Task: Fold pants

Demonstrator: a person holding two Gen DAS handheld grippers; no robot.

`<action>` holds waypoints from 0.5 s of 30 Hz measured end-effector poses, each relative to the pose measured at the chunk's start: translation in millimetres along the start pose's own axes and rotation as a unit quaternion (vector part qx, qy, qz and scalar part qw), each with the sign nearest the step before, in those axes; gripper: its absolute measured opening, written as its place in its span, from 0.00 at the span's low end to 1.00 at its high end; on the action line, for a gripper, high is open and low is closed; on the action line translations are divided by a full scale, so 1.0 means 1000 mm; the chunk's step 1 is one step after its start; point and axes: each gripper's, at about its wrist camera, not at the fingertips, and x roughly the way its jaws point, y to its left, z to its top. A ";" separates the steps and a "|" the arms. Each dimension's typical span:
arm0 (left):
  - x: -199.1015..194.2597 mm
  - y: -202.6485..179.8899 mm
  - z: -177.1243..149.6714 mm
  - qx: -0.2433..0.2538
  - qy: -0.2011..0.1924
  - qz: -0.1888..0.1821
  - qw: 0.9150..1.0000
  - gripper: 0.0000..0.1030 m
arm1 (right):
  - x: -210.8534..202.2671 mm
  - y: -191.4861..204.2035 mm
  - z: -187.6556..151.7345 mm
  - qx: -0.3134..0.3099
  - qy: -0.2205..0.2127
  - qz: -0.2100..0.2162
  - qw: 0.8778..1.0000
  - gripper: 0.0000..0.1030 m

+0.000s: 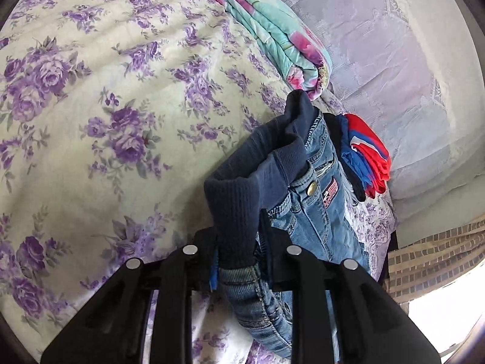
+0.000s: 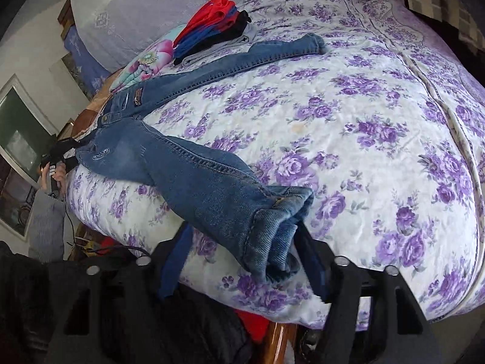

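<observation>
My left gripper [image 1: 239, 261] is clamped on the waistband of the jeans [image 2: 182, 163], which stretch across the bedspread [image 2: 363, 127] toward my right gripper [image 2: 242, 261], half-open around a cuff.

Pants: child-size blue denim jeans [image 2: 169, 163] with a dark navy ribbed knit waistband [image 1: 242, 188], a brass snap button [image 1: 311, 188] and a small stitched patch near the front pocket. They lie on the floral bedspread with the legs spread in a V, one leg running toward the far side, its cuff [image 2: 312, 42] flat, the other toward the near edge. Near cuff [image 2: 279, 230] is bunched and overhangs the edge; waistband is lifted off the surface.
</observation>
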 end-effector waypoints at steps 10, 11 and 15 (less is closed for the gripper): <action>-0.010 -0.025 -0.009 0.032 0.005 0.002 0.999 0.21 | 0.007 -0.084 0.108 0.158 -0.072 -0.023 0.985 0.72; -0.009 -0.022 -0.011 0.030 0.008 0.007 0.999 0.21 | 0.009 -0.098 0.107 0.188 -0.066 -0.058 0.978 0.75; -0.006 -0.008 -0.016 0.020 0.019 0.009 1.000 0.22 | 0.001 -0.124 0.064 0.273 -0.094 0.048 0.956 0.75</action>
